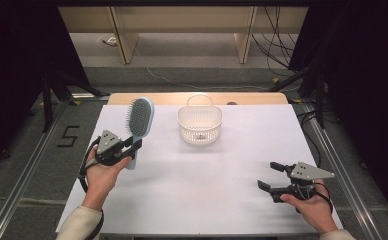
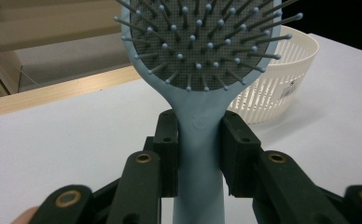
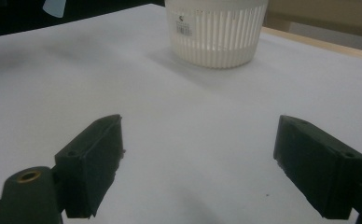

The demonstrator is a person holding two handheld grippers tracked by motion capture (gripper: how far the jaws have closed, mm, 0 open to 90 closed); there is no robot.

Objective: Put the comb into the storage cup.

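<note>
Left gripper point(image 1: 132, 147) clamps hairbrush point(image 1: 140, 120) handle, left of centre frame; right gripper point(image 1: 271, 176) wide, lower right. Likely carrying step: next, swing brush over basket point(image 1: 200, 125), release

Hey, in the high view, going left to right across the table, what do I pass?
Left tongs gripping the hairbrush → basket → right tongs, open.
</note>
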